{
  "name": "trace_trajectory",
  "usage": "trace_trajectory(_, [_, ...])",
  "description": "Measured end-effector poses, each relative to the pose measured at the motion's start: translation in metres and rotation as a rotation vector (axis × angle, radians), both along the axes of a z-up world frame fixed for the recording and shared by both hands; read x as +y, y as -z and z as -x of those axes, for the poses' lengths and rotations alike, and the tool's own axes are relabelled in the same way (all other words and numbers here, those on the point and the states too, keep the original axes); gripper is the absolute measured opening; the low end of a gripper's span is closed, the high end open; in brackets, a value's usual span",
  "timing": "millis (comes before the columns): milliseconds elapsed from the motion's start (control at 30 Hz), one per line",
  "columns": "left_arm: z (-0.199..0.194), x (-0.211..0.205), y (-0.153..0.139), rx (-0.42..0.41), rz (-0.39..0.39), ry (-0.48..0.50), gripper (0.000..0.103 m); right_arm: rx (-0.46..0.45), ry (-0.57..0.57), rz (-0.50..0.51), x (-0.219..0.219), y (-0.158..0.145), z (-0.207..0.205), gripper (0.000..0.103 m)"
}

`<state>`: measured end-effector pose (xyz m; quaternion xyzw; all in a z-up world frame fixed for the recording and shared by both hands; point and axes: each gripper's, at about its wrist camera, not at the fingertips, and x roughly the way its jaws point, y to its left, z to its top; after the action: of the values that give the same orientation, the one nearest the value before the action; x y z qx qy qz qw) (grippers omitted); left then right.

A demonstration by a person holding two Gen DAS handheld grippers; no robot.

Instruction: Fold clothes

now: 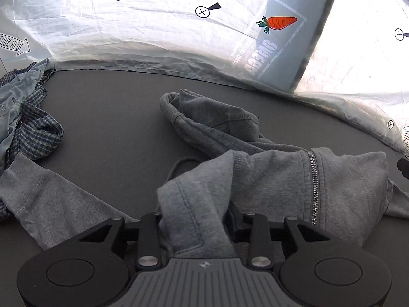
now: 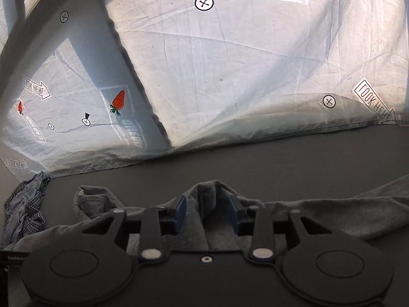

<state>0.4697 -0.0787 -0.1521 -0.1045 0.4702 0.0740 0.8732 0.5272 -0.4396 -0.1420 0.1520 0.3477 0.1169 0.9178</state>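
So the left gripper (image 1: 194,217) is clamped on a bunched fold of the grey zip hoodie (image 1: 281,179), fabric packed right between its fingers. The rest of the hoodie sprawls ahead and to the right of it on the dark tabletop (image 1: 107,117), zipper (image 1: 314,186) running just right of the gripper, hood flopped out further ahead. The right gripper (image 2: 208,212) is grasping a ridge of the same hoodie (image 2: 332,212) too, cloth poking up between its blue pads (image 2: 181,211). Off to the far left of both sits a crumpled plaid shirt (image 1: 38,128) pile. Beyond the tabletop hangs a white printed sheet (image 2: 242,64) with a carrot (image 1: 280,23) picture.
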Motion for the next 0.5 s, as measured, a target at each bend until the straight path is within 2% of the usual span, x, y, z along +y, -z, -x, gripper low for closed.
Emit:
trace_trajectory(67, [0.013,0.007,0.004,0.008,0.042,-0.020,0.044,0.041,-0.001,-0.011,-0.007,0.009,0.019,0.041])
trace_trajectory(133, [0.025,0.012,0.005,0.022,0.077,-0.037,0.052,0.080,-0.037,0.012,-0.007,0.021,0.032,0.044])
trace_trajectory(200, [0.038,0.014,0.005,0.037,0.075,-0.028,0.055,0.115,-0.082,0.028,-0.002,0.031,0.038,0.044])
trace_trajectory(267, [0.052,0.015,0.005,0.045,0.071,-0.014,0.055,0.119,-0.159,0.048,0.010,0.040,0.040,0.047])
trace_trajectory(400, [0.069,0.024,0.011,0.043,0.161,-0.032,0.055,0.125,-0.303,0.086,0.039,0.057,0.033,0.050])
trace_trajectory(500, [0.071,0.029,0.020,0.047,0.211,-0.069,0.054,0.107,-0.324,0.086,0.052,0.066,0.026,0.052])
